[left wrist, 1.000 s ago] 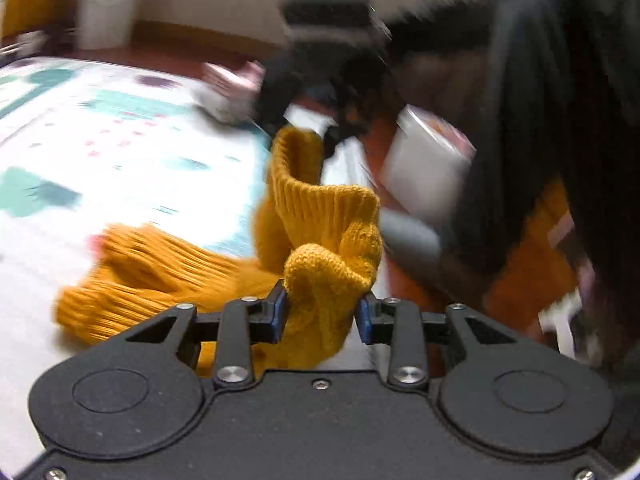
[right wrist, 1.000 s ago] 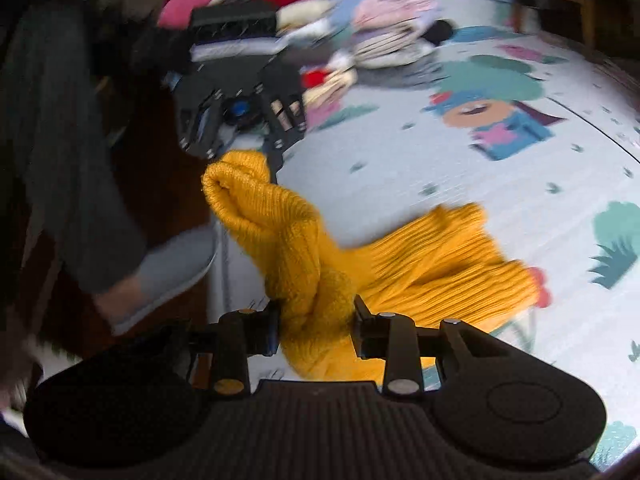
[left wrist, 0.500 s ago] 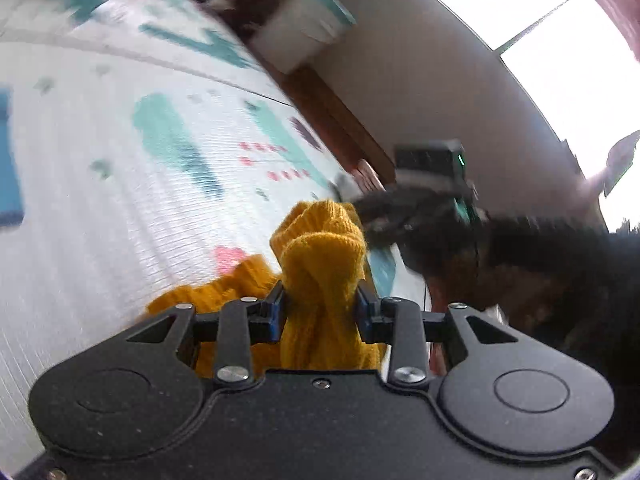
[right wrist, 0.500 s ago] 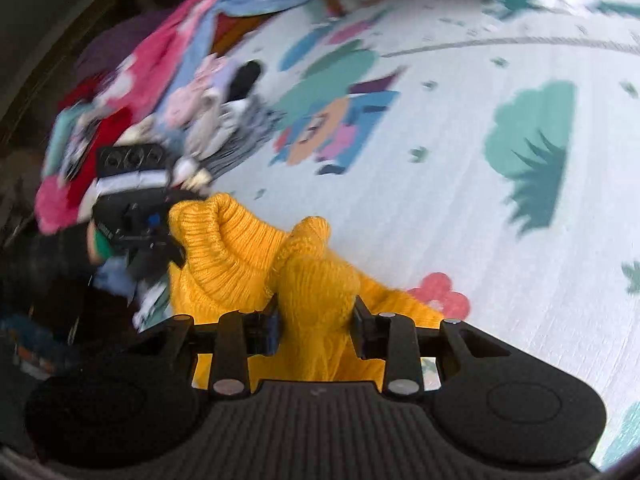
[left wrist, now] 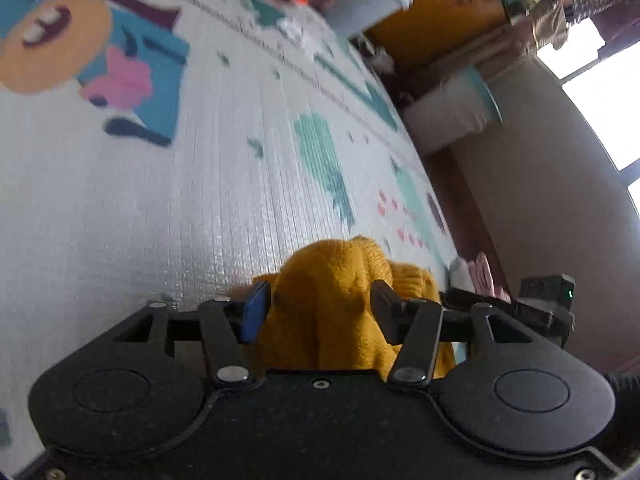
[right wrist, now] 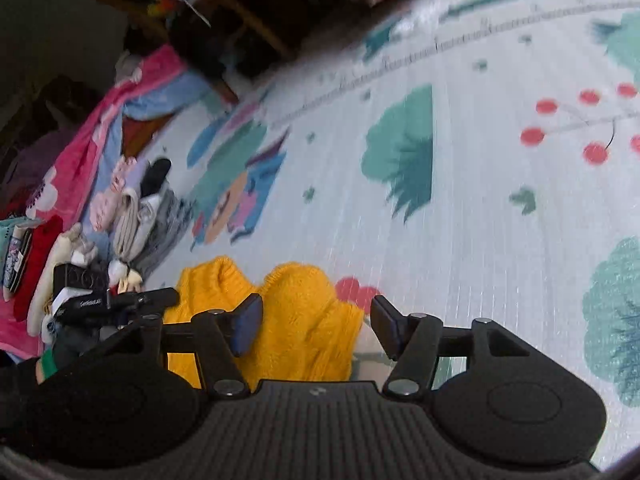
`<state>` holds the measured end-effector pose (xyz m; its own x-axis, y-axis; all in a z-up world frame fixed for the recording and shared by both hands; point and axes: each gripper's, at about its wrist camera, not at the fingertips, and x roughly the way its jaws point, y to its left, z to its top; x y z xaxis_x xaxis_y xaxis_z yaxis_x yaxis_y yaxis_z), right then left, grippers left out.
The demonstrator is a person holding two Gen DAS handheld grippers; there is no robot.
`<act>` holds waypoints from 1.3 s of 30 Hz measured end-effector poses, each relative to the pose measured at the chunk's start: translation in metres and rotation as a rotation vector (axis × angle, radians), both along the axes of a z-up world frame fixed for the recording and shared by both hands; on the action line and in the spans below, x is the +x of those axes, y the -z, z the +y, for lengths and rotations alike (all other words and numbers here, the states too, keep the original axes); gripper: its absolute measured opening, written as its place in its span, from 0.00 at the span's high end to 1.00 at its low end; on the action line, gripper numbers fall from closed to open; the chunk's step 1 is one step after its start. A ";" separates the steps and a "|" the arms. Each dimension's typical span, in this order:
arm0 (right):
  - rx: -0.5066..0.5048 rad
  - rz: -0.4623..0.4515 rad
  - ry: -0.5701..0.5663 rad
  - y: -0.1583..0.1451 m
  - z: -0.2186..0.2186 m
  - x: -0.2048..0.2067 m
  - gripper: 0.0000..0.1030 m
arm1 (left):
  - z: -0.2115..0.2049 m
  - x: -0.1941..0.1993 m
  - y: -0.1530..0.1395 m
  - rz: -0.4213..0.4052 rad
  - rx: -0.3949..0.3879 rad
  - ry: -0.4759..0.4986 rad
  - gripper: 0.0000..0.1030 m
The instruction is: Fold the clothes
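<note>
A mustard-yellow knitted sweater (left wrist: 320,272) lies bunched on the patterned play mat (left wrist: 160,200). My left gripper (left wrist: 320,308) is low over it. Its jaws are opening, the knit still sits between them, and the blue pad (left wrist: 253,316) stands just off the fabric. In the right wrist view the same sweater (right wrist: 296,320) lies between the fingers of my right gripper (right wrist: 316,316). Those jaws are opening too, with a clear gap on the right side. Each view shows the other gripper close beside the sweater: the right gripper (left wrist: 540,304) and the left gripper (right wrist: 100,300).
A pile of folded and loose clothes (right wrist: 132,208) lies at the mat's left edge beside a pink blanket (right wrist: 80,160). A white bin (left wrist: 452,116), wooden furniture (left wrist: 432,20) and a wall (left wrist: 560,220) border the mat. The mat (right wrist: 480,220) stretches wide ahead.
Both grippers rolled and sank toward the mat, carrying the sweater down with them. Both pairs of jaws, shut on the knit before, have now widened off it.
</note>
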<state>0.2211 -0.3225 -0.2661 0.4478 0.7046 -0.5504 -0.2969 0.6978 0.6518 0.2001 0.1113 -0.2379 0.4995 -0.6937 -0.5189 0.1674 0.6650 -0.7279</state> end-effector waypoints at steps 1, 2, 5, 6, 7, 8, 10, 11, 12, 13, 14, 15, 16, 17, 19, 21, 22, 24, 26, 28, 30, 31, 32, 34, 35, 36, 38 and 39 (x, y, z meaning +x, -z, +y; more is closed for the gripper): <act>0.006 -0.026 0.003 -0.003 0.000 -0.005 0.41 | 0.001 -0.006 -0.005 -0.022 0.017 -0.014 0.47; -0.017 -0.057 0.008 -0.006 0.004 -0.008 0.41 | -0.003 -0.011 -0.009 -0.042 0.033 -0.011 0.47; -0.129 -0.190 0.007 -0.018 0.022 -0.023 0.41 | -0.017 -0.025 -0.017 -0.096 0.085 0.002 0.47; -0.141 -0.175 0.011 -0.016 0.026 -0.023 0.41 | -0.025 -0.023 -0.014 -0.093 0.108 0.011 0.47; -0.120 -0.133 0.005 -0.009 0.029 -0.020 0.41 | -0.033 -0.022 -0.010 -0.090 0.130 0.021 0.47; -0.101 -0.104 0.008 -0.005 0.030 -0.019 0.41 | -0.040 -0.020 -0.007 -0.089 0.147 0.027 0.47; -0.070 -0.067 0.013 0.004 0.034 -0.017 0.61 | -0.044 -0.015 -0.004 -0.091 0.132 0.036 0.55; -0.053 -0.029 0.013 0.009 0.036 -0.014 0.68 | -0.043 -0.013 -0.001 -0.076 0.084 0.041 0.73; -0.031 0.009 0.014 0.015 0.037 -0.011 0.74 | -0.041 -0.011 0.003 -0.060 0.037 0.045 0.75; 0.024 0.046 0.028 0.020 0.033 -0.010 0.78 | -0.037 -0.009 0.008 -0.038 -0.038 0.044 0.82; 0.119 0.085 0.053 0.026 0.024 -0.010 0.79 | -0.027 -0.007 0.016 -0.001 -0.174 0.029 0.83; 0.227 0.130 0.079 0.033 0.015 -0.010 0.79 | -0.020 -0.005 0.025 0.038 -0.273 0.013 0.83; 0.372 0.198 0.112 0.046 0.005 -0.009 0.80 | -0.016 -0.002 0.036 0.084 -0.292 -0.002 0.83; 0.408 0.240 0.140 0.057 0.001 -0.008 0.80 | -0.011 0.001 0.046 0.129 -0.312 -0.017 0.83; 0.364 0.311 0.178 0.075 -0.001 -0.005 0.80 | -0.003 0.006 0.068 0.212 -0.323 -0.045 0.83; 0.322 0.328 0.181 0.084 0.003 -0.003 0.78 | 0.001 0.009 0.078 0.250 -0.334 -0.066 0.82; 0.324 0.325 0.184 0.085 0.004 -0.002 0.73 | 0.002 0.010 0.079 0.256 -0.339 -0.072 0.82; 0.322 0.328 0.197 0.085 0.005 -0.001 0.71 | 0.001 0.013 0.077 0.262 -0.331 -0.071 0.81; 0.321 0.328 0.210 0.081 0.005 -0.001 0.63 | 0.002 0.014 0.072 0.258 -0.316 -0.066 0.73; 0.307 0.302 0.212 0.070 0.003 -0.003 0.60 | 0.005 0.010 0.063 0.240 -0.290 -0.063 0.56; 0.238 0.211 0.204 0.050 0.002 -0.011 0.53 | 0.010 0.002 0.042 0.177 -0.221 -0.060 0.40; 0.188 0.157 0.200 0.039 0.002 -0.016 0.43 | 0.010 -0.003 0.031 0.133 -0.169 -0.053 0.40; 0.135 0.095 0.191 0.027 0.004 -0.021 0.38 | 0.005 -0.006 0.021 0.071 -0.098 -0.040 0.39; -0.013 -0.114 0.129 -0.003 0.017 -0.035 0.38 | -0.006 -0.018 -0.001 -0.082 0.048 0.004 0.39; -0.090 -0.220 0.089 -0.017 0.026 -0.044 0.38 | -0.016 -0.029 -0.012 -0.181 0.092 0.058 0.38; -0.181 -0.337 0.007 -0.026 0.041 -0.055 0.39 | -0.025 -0.039 -0.022 -0.281 0.136 0.112 0.37; -0.314 -0.480 -0.134 -0.030 0.067 -0.074 0.50 | -0.049 -0.058 -0.030 -0.441 0.219 0.241 0.36; -0.364 -0.520 -0.195 -0.028 0.079 -0.081 0.58 | -0.060 -0.066 -0.025 -0.482 0.258 0.306 0.36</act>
